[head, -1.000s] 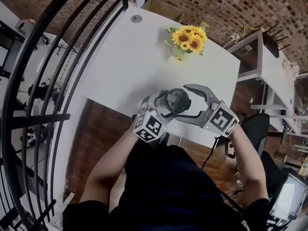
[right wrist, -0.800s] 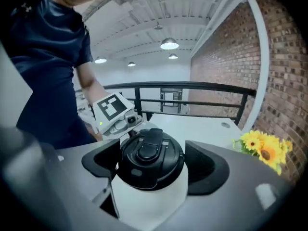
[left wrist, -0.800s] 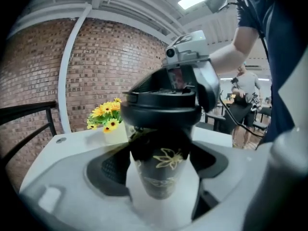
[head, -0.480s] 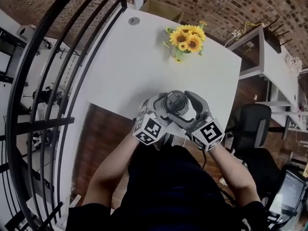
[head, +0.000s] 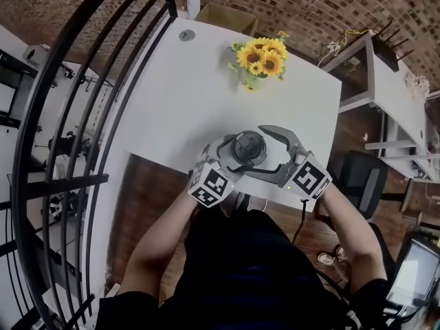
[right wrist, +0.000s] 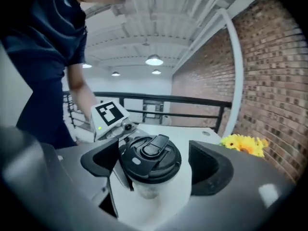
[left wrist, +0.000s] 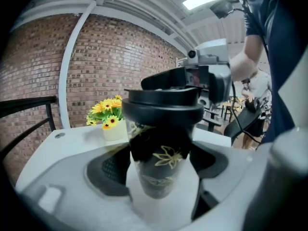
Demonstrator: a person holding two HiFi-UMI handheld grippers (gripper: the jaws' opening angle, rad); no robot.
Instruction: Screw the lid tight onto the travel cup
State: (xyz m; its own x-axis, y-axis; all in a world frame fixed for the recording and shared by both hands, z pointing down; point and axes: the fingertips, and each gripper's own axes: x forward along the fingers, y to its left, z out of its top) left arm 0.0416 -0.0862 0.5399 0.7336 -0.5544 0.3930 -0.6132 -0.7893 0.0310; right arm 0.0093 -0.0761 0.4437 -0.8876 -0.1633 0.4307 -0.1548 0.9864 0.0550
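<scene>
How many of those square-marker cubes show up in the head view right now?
2. One marker cube sits left of the travel cup, the other right of it; none looks hidden.

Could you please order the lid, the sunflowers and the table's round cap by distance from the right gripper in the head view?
1. Lid: between the jaws of the right gripper, which have just opened further.
2. Sunflowers: near the far edge.
3. Round cap: far left corner.

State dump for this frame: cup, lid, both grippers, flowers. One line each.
travel cup: upright, clamped at its sleeve
lid: seated on the travel cup, tab down; tightness unclear
left gripper: shut on the travel cup
right gripper: open, fingers just widened, lid between them, ungripped
sunflowers: upright, untouched
</scene>
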